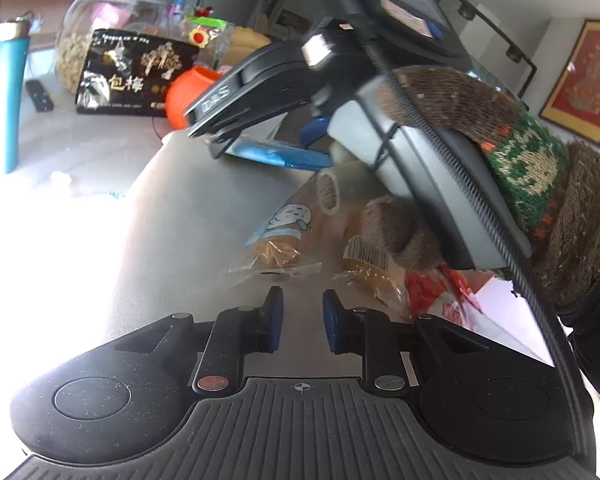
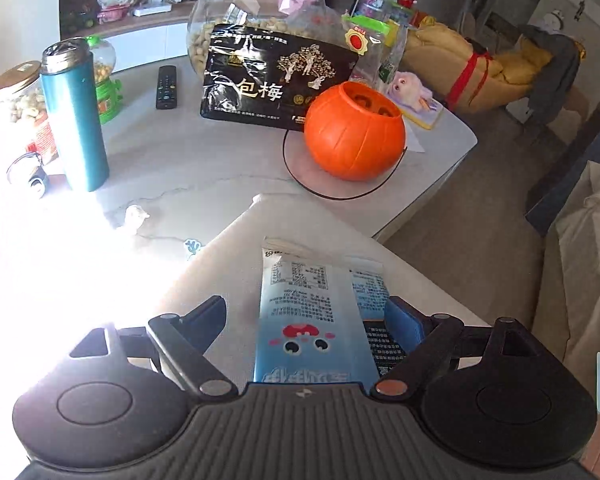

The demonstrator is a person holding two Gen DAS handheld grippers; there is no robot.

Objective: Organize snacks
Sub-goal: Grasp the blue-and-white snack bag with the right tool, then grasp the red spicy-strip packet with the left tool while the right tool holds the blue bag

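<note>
While the right gripper (image 2: 312,320) sits low over a pale grey tray (image 2: 228,248), a light blue snack packet (image 2: 308,312) lies between its fingers. The jaws stand wide apart. The blue pad on one side is right beside the packet's edge, and the other finger is well away from it, so the packet is not squeezed. The packet has small print and a little face with red and black dots.

From the left wrist view, the right gripper (image 1: 260,148) shows from the side, low over the tray (image 1: 188,200) with the blue packet (image 1: 276,156) under its tip. A hand in a brown knitted glove (image 1: 460,108) with a green band holds it.

The left gripper (image 1: 302,312) has nothing in it. Its jaws, with blue pads (image 1: 277,316), are only a little apart. Just ahead of it on the tray lie two clear bags of bread (image 1: 284,236), one with a cartoon cloud and one with a barcode. A red and white wrapper (image 1: 440,296) lies near them.

Past the tray, on the white marble counter (image 2: 188,168), sits an orange pumpkin bucket (image 2: 354,132). Behind it a black snack bag (image 2: 276,80) leans on a big glass jar of nuts (image 2: 256,12). A teal bottle (image 2: 76,120) stands well off to one side, near a black remote (image 2: 167,87) and a smaller jar (image 2: 18,104).
</note>
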